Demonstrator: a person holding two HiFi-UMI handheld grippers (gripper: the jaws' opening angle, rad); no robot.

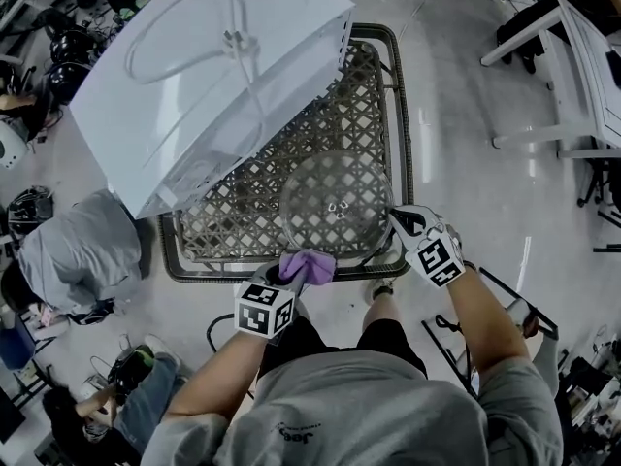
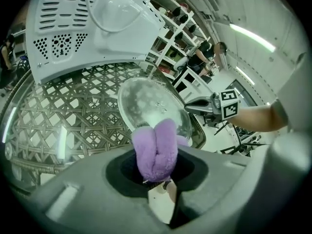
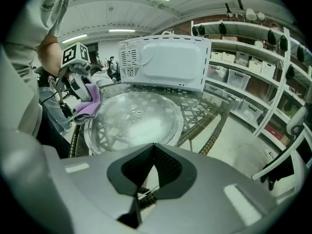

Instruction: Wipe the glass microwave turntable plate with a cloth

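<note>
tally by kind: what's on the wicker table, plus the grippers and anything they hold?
microwave: 1
glass turntable plate: 1
purple cloth, held in the left gripper: 1
grippers: 2, left gripper and right gripper
Total: 5

grey t-shirt (image 1: 359, 411), black shorts (image 1: 393, 336), left tool (image 1: 291, 278) and right tool (image 1: 398, 217) with black-and-white marker cubes (image 1: 264, 311)
</note>
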